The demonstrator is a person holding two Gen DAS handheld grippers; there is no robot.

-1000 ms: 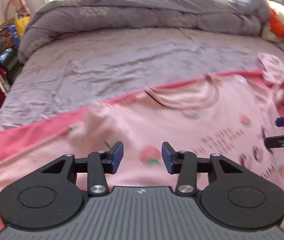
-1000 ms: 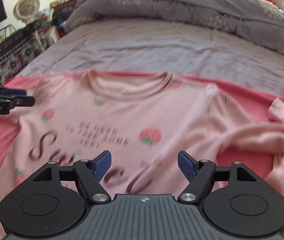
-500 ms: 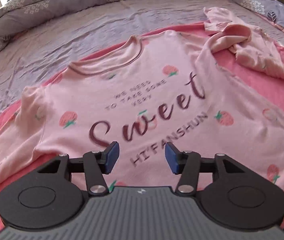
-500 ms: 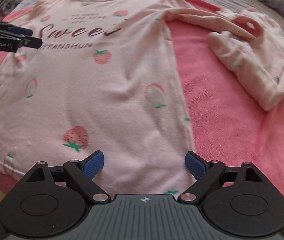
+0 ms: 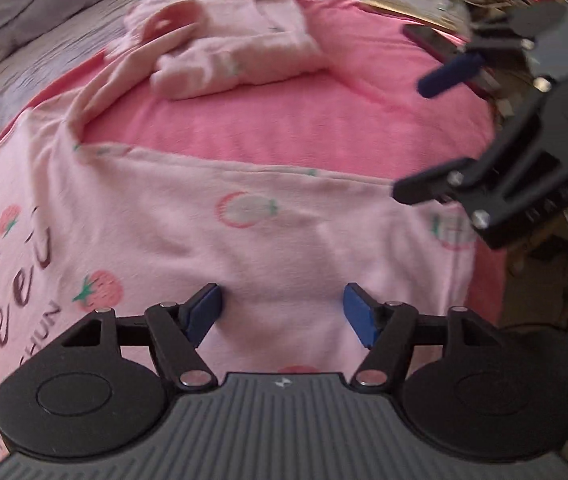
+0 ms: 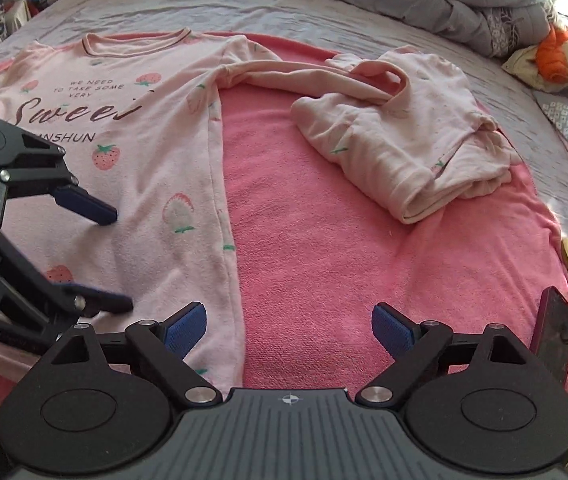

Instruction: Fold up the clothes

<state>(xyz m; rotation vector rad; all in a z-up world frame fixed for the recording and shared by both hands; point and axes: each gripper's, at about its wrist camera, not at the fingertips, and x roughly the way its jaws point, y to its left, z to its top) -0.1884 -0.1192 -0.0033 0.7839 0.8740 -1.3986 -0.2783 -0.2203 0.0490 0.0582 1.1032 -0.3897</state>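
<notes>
A pink long-sleeved shirt with strawberries and the word "Sweet" lies flat, front up, on a pink towel on the bed, its sleeve reaching to folded pink clothing. The left gripper hangs over the shirt's lower part, jaws opening, nothing pinched between them. The right gripper stands wide open and empty above the shirt's side edge.
</notes>
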